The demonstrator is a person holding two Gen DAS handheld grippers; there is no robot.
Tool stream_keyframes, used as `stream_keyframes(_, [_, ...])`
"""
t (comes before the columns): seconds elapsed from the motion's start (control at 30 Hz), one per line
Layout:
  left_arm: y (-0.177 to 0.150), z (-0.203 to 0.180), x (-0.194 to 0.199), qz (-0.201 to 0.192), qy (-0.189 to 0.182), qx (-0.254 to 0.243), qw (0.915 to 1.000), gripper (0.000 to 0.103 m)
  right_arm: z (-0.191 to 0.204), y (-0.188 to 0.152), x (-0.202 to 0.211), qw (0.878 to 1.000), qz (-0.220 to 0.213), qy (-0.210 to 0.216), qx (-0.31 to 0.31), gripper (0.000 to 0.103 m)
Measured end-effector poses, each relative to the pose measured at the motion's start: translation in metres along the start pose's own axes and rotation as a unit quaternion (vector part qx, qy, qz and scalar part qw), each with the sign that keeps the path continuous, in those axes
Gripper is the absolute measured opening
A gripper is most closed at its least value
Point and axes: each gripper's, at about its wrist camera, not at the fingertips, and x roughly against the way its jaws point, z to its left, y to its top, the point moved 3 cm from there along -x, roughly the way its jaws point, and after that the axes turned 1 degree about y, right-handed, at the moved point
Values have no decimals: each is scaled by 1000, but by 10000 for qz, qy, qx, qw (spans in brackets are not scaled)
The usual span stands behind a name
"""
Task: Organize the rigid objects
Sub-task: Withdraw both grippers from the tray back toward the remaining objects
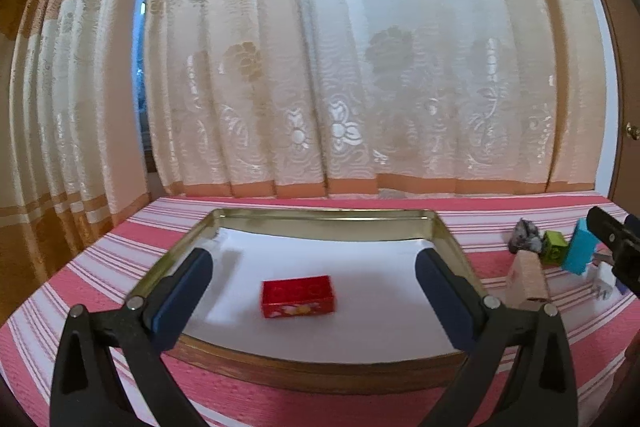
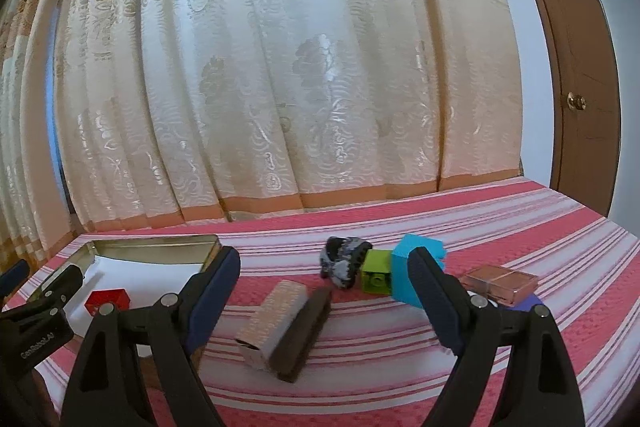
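Home bedroom, floral curtains (image 1: 320, 67), striped bedspread (image 2: 480, 227), wooden door (image 2: 568, 87)

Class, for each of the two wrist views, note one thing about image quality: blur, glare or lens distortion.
Left wrist view: fisheye bends the tray's near rim into a curve; the red box looks slightly soft. Right wrist view: the brown block between the tongs is smeared by blur; curtain folds bow outward, with sheen on the woven pattern.

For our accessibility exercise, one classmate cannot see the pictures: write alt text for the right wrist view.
An open right gripper points across a pink striped cloth at loose items: a tan box leaning on a dark block, a grey stone, a green brick and a blue block. Far left, a metal tray holds a red box.
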Motion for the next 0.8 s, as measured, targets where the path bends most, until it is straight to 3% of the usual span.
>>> stream_keyframes(0.3, [0,-43,4,22,-301,-178,9994,103,-40,2,-2,9994,167,-107,-274,88])
stream_keyframes(0.8, [-1,-97,6,156,-682,-549,9960,103,-119,8,-3,9958,258,-707,-515,88])
